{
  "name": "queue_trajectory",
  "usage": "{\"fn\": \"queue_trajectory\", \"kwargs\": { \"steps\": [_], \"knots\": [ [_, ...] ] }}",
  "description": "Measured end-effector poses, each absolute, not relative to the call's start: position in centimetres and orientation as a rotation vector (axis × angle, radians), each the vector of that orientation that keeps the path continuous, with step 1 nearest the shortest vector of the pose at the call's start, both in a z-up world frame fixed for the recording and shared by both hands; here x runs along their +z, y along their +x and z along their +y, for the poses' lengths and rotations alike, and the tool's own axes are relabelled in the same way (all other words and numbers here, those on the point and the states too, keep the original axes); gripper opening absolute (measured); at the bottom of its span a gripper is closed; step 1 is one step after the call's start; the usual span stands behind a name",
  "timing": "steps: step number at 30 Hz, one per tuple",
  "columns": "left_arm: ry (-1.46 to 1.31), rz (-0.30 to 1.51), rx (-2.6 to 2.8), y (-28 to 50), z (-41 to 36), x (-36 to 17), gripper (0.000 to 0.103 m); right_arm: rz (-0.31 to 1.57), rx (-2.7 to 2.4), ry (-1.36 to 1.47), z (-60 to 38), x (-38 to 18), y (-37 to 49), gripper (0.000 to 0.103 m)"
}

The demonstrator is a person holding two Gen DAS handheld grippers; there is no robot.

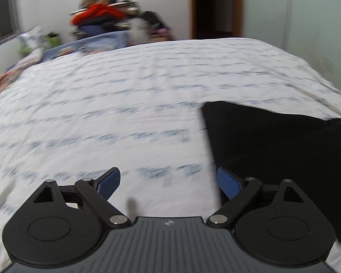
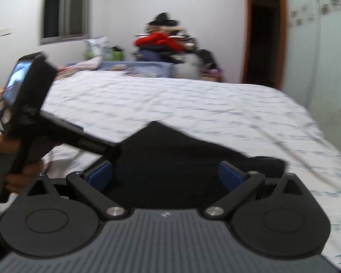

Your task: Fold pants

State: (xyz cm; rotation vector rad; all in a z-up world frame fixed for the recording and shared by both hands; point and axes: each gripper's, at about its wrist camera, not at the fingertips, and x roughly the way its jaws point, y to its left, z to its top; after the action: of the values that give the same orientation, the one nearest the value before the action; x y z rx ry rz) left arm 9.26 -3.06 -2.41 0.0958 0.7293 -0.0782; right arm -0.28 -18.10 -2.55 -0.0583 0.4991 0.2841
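Black pants [image 1: 279, 150] lie folded on a white patterned bed sheet [image 1: 125, 104]. In the left wrist view they sit to the right of my left gripper [image 1: 169, 183], which is open and empty above the sheet, its right pad at the pants' left edge. In the right wrist view the pants [image 2: 170, 159] lie straight ahead between the fingers of my open right gripper [image 2: 166, 177], which holds nothing. The left gripper's body [image 2: 29, 104] shows at the left, held by a hand. Both views are motion-blurred.
A pile of clothes with a red garment [image 2: 159, 42] stands beyond the far end of the bed. A dark doorway [image 2: 263, 34] is at the back right, a window [image 2: 64, 11] at the back left. The bed's right edge [image 1: 325, 79] drops off near the wall.
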Motion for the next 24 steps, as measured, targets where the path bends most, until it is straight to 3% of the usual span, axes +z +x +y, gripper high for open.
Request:
{"fn": "queue_trajectory", "kwargs": {
  "steps": [6, 16, 24],
  "knots": [
    [0.013, 0.787, -0.079, 6.8, -0.8, -1.9, 0.092, 0.555, 0.265, -0.038, -14.7, -4.0, -2.0, 0.103],
    [0.123, 0.809, -0.167, 3.1, -4.4, -1.1, 0.093, 0.682, 0.018, 0.2, -17.8, -5.2, -4.2, 0.103],
    [0.116, 0.85, -0.189, 2.1, -4.8, -0.8, 0.093, 0.7, -0.033, 0.18, -17.8, -4.9, -6.3, 0.103]
  ]
}}
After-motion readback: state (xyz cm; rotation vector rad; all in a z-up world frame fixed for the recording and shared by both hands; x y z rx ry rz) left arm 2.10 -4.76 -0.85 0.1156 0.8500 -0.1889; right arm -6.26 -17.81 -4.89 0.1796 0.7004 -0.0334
